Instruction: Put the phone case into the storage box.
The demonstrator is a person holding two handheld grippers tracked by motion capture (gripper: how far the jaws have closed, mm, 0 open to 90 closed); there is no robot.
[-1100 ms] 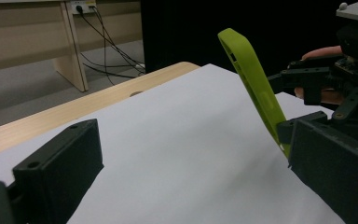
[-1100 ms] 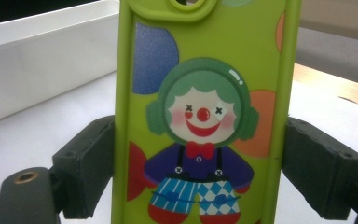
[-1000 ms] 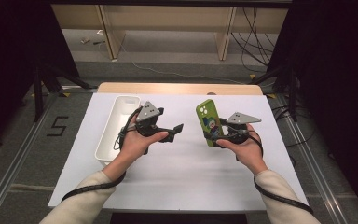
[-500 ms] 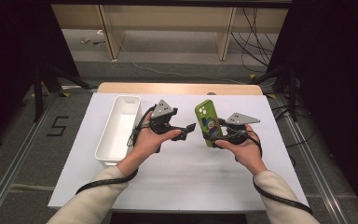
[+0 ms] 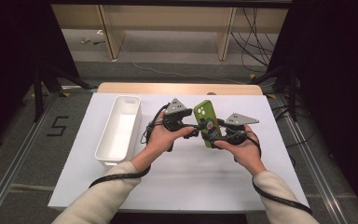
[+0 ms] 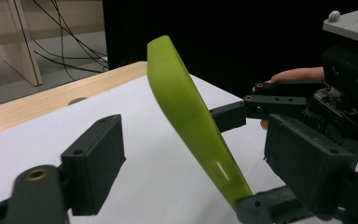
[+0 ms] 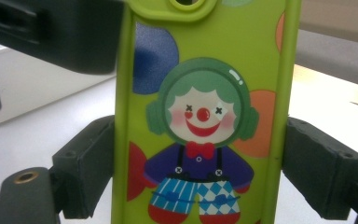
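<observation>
A green phone case [image 5: 204, 115] with a clown picture [image 7: 200, 140] stands tilted above the white mat. My right gripper [image 5: 210, 135] is shut on it, one pad [image 7: 86, 168] against each long edge. My left gripper [image 5: 196, 130] has come up to it from the left. In the left gripper view the case [image 6: 191, 116] shows edge-on between the jaws, which have just been closing. Its left pad [image 6: 95, 163] is still apart from the case, so my left gripper [image 6: 198, 172] is open. My right gripper's [image 7: 196, 177] hold is unchanged.
A white oblong bin [image 5: 107, 140] lies on the mat's left side, close to my left forearm. The white mat [image 5: 191, 182] covers a wooden table [image 5: 177, 88]. Cables trail from both grippers toward the near edge. Dark stands and shelving lie beyond the table.
My left gripper has moved right from beside the bin to the phone case, and its jaws now straddle it. The right gripper and the case have stayed in place.
</observation>
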